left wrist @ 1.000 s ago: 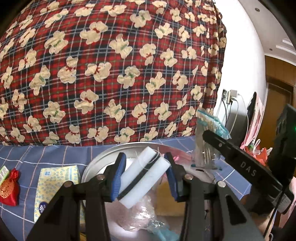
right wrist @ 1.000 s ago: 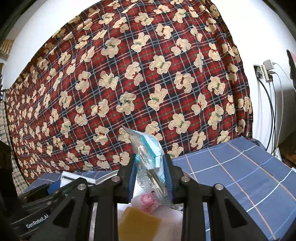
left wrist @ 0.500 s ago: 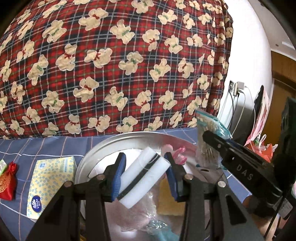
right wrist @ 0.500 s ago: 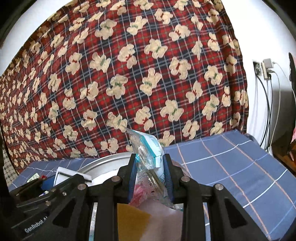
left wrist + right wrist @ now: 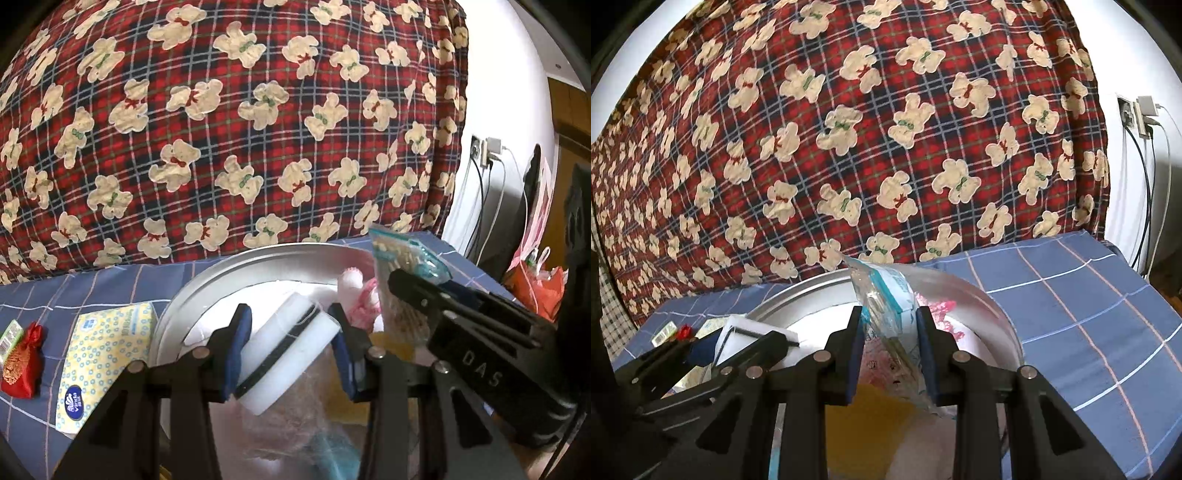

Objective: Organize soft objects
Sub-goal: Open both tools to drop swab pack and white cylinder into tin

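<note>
since a second ago both grippers have come lower and closer over the basin, so its rim now sits higher in both views and the yellow tissue pack has slid toward the middle of the left view.

the teddy-bear plaid blanket fills the background, hanging behind the blue checked sheet. on the sheet sits the round metal basin, with a pink-and-white plush, a yellow sponge and crumpled clear plastic inside it.

the right gripper is clenched on a clear bag of cotton swabs, held upright over the basin's right half; in the left view the bag stands beside the plush. the left gripper is clamped on a white eraser sponge with a dark stripe, tilted, above the plastic in the basin.

left of the basin, on the sheet, lies the yellow tissue pack, just beside the rim, then a small red pouch farther left.
</note>
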The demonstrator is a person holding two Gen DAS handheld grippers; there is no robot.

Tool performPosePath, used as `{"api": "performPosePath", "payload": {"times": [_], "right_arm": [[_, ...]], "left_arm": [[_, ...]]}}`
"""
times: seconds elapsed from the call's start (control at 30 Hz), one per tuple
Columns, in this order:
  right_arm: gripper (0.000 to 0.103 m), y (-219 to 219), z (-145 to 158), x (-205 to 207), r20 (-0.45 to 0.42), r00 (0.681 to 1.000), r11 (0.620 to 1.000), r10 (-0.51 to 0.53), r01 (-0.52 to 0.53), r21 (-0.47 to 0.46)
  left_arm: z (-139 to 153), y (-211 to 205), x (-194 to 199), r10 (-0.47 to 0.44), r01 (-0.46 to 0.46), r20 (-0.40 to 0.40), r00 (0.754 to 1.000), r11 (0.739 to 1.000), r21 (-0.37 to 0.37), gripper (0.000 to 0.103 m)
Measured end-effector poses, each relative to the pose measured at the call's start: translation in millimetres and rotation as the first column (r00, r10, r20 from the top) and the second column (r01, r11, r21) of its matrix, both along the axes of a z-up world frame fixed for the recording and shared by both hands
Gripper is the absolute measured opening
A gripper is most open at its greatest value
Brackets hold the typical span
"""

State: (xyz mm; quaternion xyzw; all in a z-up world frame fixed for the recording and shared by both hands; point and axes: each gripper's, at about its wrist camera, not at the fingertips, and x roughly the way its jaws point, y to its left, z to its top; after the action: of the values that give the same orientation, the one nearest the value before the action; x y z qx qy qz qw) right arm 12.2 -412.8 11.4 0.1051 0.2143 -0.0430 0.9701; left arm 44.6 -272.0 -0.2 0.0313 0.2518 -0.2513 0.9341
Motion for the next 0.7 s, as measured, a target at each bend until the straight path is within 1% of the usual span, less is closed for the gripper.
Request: {"api": "performPosePath", "payload": {"times": [0.07, 0.23, 0.3, 0.33, 0.37, 0.4, 0.43, 0.47, 0.5, 0.57, 0.63, 0.7], "right_arm": [[0.030, 1.6, -0.5, -0.1, 0.000, 1.000, 1.000, 0.000, 0.000, -0.011], [0.031, 0.9, -0.8, -0.6, 0.000, 1.000, 1.000, 0.001, -0.001, -0.001], [0.031, -1.6, 0.3, -2.2, 0.004, 1.000, 1.000, 0.003, -0.003, 0.023], [0.032, -4.0, 1.0, -3.1, 0.009, 1.000, 0.999, 0.013, -0.014, 0.044], [0.040, -7.4, 2.6, -5.1, 0.023, 0.999, 0.996, 0.033, -0.035, 0.084], [0.057, -10.7, 4.9, -8.5, 0.051, 0.997, 0.990, 0.056, -0.062, 0.125], [0.068, -12.8, 7.8, -13.9, 0.090, 0.994, 0.986, 0.063, -0.077, 0.150], [0.081, -12.7, 11.2, -20.1, 0.129, 0.990, 0.986, 0.058, -0.077, 0.151], [0.082, -11.6, 14.2, -24.5, 0.156, 0.986, 0.987, 0.056, -0.078, 0.143], [0.082, -8.1, 21.3, -34.8, 0.215, 0.974, 0.989, 0.064, -0.091, 0.115], [0.082, -5.0, 24.9, -40.8, 0.247, 0.968, 0.994, 0.046, -0.069, 0.086], [0.083, -4.8, 26.4, -41.8, 0.251, 0.968, 0.997, 0.023, -0.042, 0.070]], "left_arm": [[-1.0, -0.8, 0.2, 0.001, -0.001, 0.000, 1.000, 1.000, 0.006, 0.042], [-1.2, -2.3, -0.1, 0.002, -0.002, 0.009, 1.000, 1.000, 0.019, 0.042], [-0.3, -0.9, -1.0, 0.014, -0.015, 0.014, 1.000, 1.000, 0.017, 0.051], [1.0, 1.0, -1.6, 0.021, -0.021, 0.015, 1.000, 1.000, 0.007, 0.053], [2.8, 3.5, -2.8, 0.021, -0.021, 0.013, 1.000, 1.000, -0.006, 0.067], [6.1, 5.1, -6.0, 0.012, -0.012, 0.013, 1.000, 1.000, -0.018, 0.087], [8.1, 5.2, -8.9, 0.010, -0.009, 0.021, 1.000, 1.000, -0.022, 0.096], [11.5, 6.0, -14.6, 0.012, -0.010, 0.047, 0.999, 1.000, -0.025, 0.103], [16.1, 6.5, -24.3, 0.018, -0.016, 0.104, 0.994, 1.000, -0.024, 0.103], [21.5, 3.2, -36.7, 0.004, -0.007, 0.171, 0.985, 1.000, 0.014, 0.103], [22.6, 0.6, -44.4, -0.002, -0.009, 0.210, 0.978, 0.999, 0.052, 0.103], [20.7, 2.7, -46.9, 0.008, -0.021, 0.216, 0.976, 0.998, 0.061, 0.103]]}}
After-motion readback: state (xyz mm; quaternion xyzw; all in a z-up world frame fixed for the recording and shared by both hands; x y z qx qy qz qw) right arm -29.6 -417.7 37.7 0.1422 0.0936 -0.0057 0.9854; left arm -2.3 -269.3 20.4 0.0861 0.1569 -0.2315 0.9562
